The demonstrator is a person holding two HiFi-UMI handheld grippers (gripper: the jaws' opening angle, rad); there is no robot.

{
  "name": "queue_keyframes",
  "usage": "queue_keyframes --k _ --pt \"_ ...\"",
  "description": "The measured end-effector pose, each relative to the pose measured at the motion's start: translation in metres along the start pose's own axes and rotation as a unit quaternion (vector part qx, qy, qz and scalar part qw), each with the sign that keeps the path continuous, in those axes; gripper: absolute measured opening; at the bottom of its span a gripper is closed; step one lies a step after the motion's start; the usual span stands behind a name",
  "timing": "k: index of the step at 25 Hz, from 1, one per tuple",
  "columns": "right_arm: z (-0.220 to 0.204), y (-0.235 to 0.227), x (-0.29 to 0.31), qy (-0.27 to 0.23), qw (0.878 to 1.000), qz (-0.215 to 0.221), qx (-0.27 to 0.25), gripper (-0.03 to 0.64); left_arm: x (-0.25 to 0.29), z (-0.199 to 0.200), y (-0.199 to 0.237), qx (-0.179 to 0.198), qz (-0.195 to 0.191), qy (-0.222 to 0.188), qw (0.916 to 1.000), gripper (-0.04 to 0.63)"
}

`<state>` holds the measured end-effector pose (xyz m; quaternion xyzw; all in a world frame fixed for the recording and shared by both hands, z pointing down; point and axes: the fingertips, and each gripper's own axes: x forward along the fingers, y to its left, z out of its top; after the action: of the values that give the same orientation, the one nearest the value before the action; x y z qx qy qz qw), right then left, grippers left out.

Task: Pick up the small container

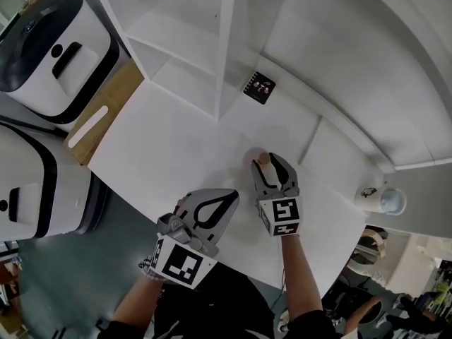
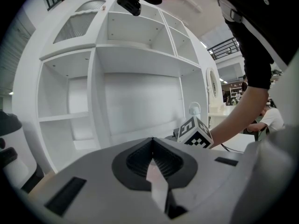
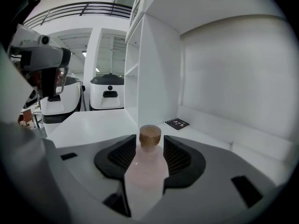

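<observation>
White shelf unit [image 1: 185, 48] on white table [image 1: 162, 154]. Black card [image 1: 258, 87] just right of shelf unit. Wooden board [image 1: 106, 108] left of it; white-black machines [image 1: 53, 48] beyond board.

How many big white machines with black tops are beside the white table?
2. The first machine stands at the head view's top left; the second machine is below it at the left edge, partly cut off. More could be out of view.
</observation>
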<state>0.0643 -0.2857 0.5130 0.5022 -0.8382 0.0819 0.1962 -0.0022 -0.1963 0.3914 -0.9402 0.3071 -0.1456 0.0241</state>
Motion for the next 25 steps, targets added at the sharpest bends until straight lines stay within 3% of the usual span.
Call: queue_keyframes --k 9,14,19,25 --pt "0.002 0.0 0.011 -0.008 1.0 0.012 -0.001 0.164 0.019 -0.021 0.006 0.011 -0.016 0.015 0.9997 0.002" --pt "0.001 0.0 0.011 -0.007 1.0 0.029 -0.004 0.159 0.035 -0.04 0.01 -0.021 -0.028 0.029 0.9989 0.002" --pt "0.002 0.0 0.011 -0.002 0.999 0.04 -0.009 0.158 0.055 -0.066 0.014 -0.016 -0.033 0.051 0.998 0.002" --pt "0.002 0.002 0.012 0.004 0.998 0.053 -0.013 0.156 0.08 -0.095 0.009 0.015 -0.06 0.097 0.9934 0.125"
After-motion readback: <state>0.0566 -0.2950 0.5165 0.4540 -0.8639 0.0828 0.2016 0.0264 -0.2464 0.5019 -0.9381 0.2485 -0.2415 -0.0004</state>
